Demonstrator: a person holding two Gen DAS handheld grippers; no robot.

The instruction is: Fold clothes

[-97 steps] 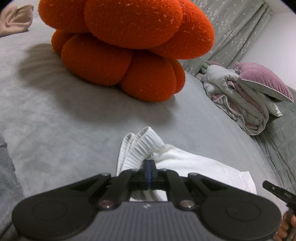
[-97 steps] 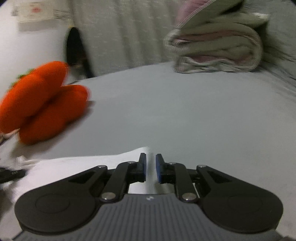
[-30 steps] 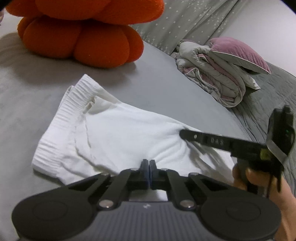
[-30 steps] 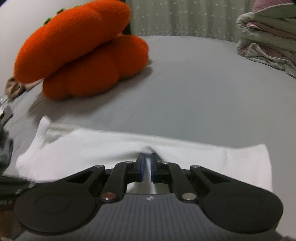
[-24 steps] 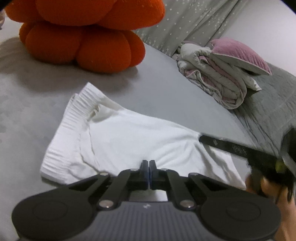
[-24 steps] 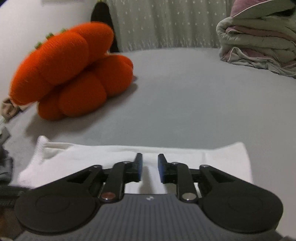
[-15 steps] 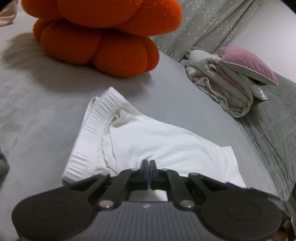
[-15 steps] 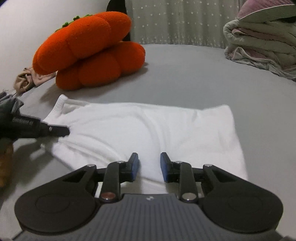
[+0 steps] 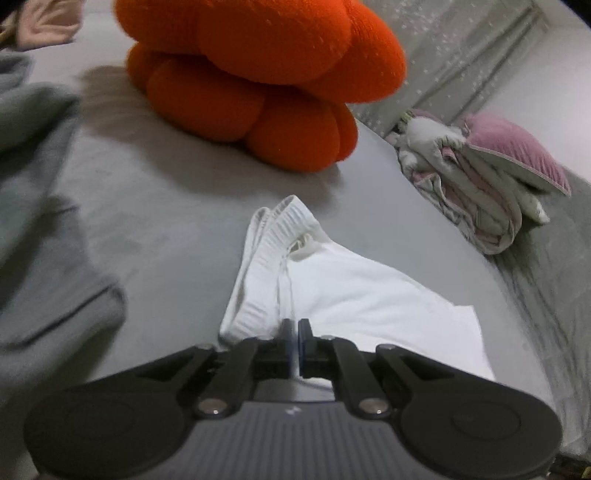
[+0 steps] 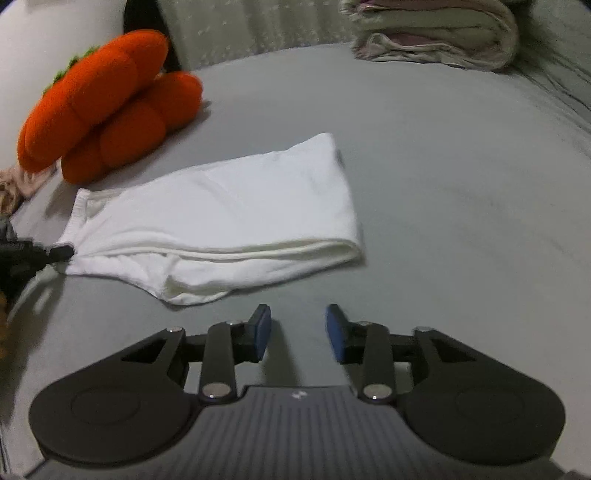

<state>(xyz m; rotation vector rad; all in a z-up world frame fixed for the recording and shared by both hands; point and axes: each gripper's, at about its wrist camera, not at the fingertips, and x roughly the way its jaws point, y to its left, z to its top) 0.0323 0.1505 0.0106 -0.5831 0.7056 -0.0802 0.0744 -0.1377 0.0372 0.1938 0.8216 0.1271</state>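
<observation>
White shorts (image 10: 221, 206) lie folded lengthwise on the grey bed (image 10: 461, 177), waistband to the left. My right gripper (image 10: 297, 325) hovers over bare bed just in front of the shorts' folded edge; its jaws are opening and nothing is between them. In the left wrist view the shorts (image 9: 369, 295) stretch away from my left gripper (image 9: 294, 328), which pinches the near waistband corner; a thin slit shows as its jaws start opening. The right wrist view shows the left gripper (image 10: 66, 252) with its tip at that corner.
A big orange knotted cushion (image 9: 258, 74) (image 10: 103, 122) sits behind the shorts. Folded bedding with a pink pillow (image 9: 480, 192) (image 10: 436, 33) lies at the far right. A grey garment (image 9: 33, 221) is at the left, a beige cloth (image 10: 22, 184) beyond it.
My right gripper let go of the shorts, opened and drew back toward me. The left gripper slid to the waistband corner, and a thin slit has appeared between its pads.
</observation>
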